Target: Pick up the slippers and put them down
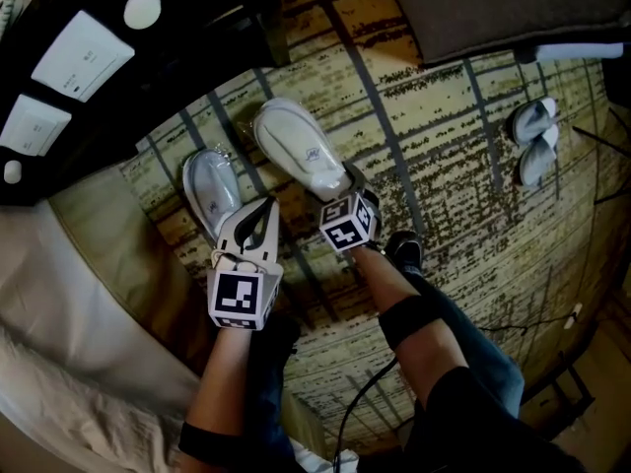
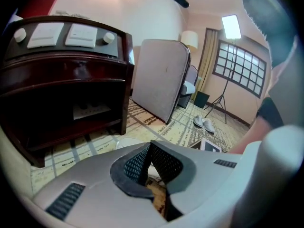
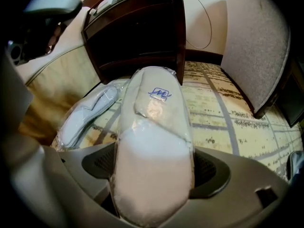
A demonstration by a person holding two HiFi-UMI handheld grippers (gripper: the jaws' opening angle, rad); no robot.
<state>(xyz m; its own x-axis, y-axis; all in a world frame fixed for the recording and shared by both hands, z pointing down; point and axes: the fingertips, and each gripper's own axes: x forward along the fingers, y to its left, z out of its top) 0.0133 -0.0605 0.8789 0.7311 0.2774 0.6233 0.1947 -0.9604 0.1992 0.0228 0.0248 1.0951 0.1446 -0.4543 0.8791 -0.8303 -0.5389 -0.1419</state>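
Just out from the dark wooden nightstand (image 1: 187,57), two soft white slippers with rounded toes, each sealed in crinkled clear film, are laid on the patterned carpet (image 1: 444,166). The nearer slipper (image 1: 210,190) is laid flat. Over its edge away from the nightstand the left hand-held gripper (image 1: 264,207) is held, its cross-hatched pads pressed together with nothing seen between them. The farther slipper (image 1: 299,148) is clasped at one end by the right hand-held gripper (image 1: 345,187), whose jaws are spread wide and pressed against its padded sides. Beyond it, away from the nightstand, broad open carpet is seen, and a second pale pair (image 1: 535,138) is set well apart.
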